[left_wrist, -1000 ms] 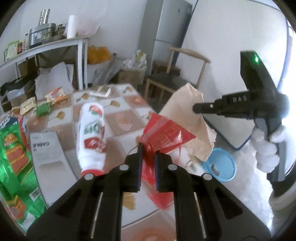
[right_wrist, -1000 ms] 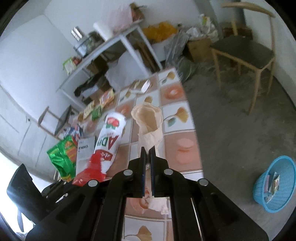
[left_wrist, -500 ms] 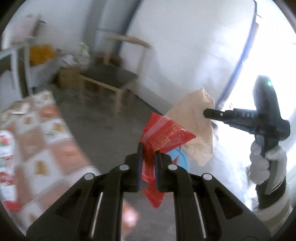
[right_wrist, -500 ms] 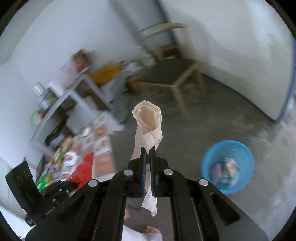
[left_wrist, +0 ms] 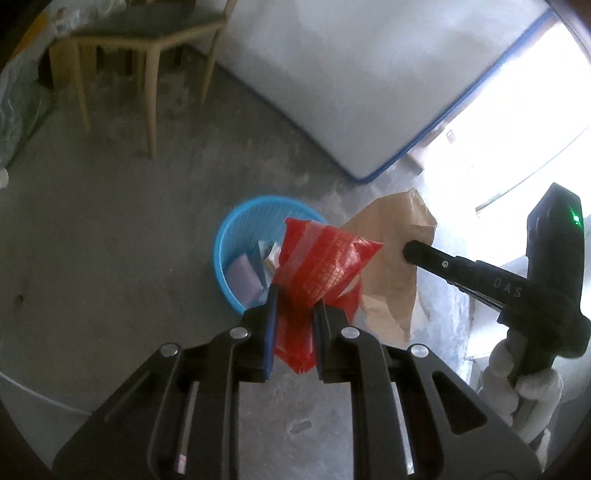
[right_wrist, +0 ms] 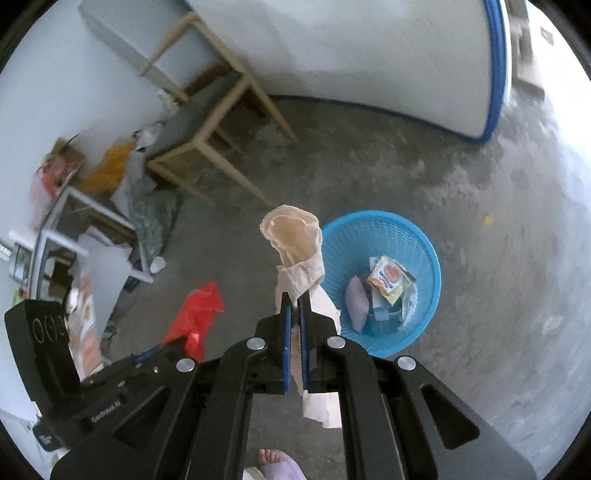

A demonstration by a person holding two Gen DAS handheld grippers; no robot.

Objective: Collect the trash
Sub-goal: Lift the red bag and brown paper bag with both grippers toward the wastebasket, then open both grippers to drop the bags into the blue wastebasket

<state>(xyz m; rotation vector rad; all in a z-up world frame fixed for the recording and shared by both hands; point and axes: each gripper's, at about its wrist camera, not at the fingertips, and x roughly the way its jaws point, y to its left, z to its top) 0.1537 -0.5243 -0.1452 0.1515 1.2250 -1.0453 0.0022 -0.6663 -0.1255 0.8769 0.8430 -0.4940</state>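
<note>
basket (left_wrist: pixel 225 236) far rim: behind red wrapper (left_wrist: pixel 325 266) | chair (left_wrist: pixel 147 33): top cropped

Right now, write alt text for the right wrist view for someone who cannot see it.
The right gripper is clamped shut on a crumpled beige paper napkin, held beside a blue plastic basket that already holds wrappers. At lower left the left gripper carries a red plastic wrapper; a wooden chair stands on the concrete floor behind.
</note>
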